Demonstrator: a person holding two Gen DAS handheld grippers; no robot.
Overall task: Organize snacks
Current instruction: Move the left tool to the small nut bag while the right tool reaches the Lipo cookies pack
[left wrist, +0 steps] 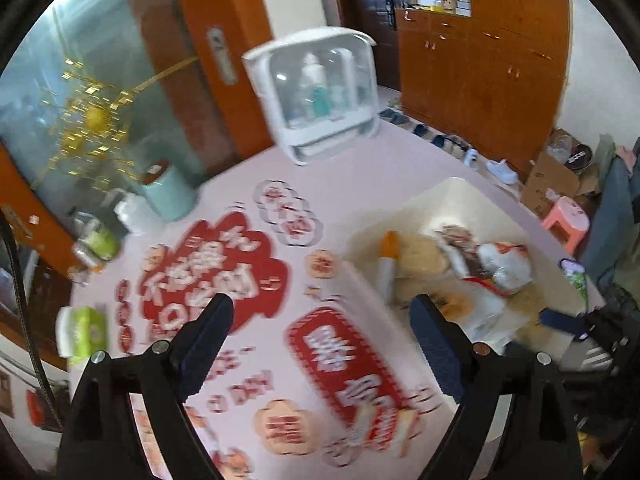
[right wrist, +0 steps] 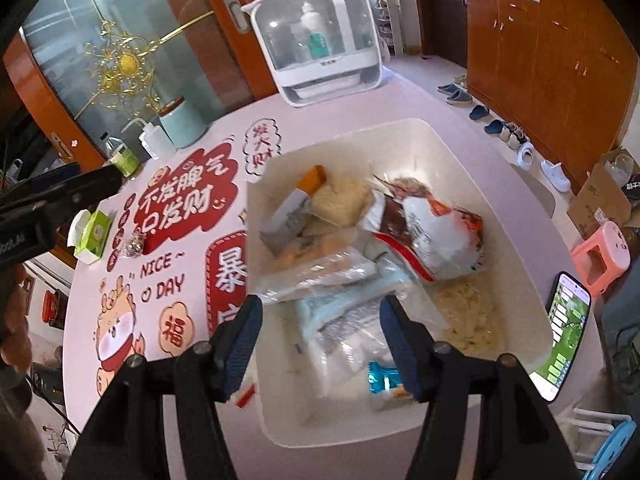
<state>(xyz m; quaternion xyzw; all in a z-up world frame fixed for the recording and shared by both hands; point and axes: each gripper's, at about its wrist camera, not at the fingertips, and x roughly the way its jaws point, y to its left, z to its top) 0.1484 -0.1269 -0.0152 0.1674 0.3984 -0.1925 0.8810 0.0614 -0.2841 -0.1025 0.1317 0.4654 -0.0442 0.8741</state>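
A white plastic bin sits on the round pink table and holds several snack packets: an orange-topped stick pack, a red and white bag, clear packs of pale snacks and a blue foil packet. My right gripper is open and empty above the bin's near side. My left gripper is open and empty above the printed table cover, left of the bin. The left wrist view is blurred. The left gripper also shows at the left edge of the right wrist view.
A white clear-fronted cabinet stands at the table's far edge. A teal canister, squeeze bottle, green-labelled bottle and green tissue box line the left side. A phone lies right of the bin.
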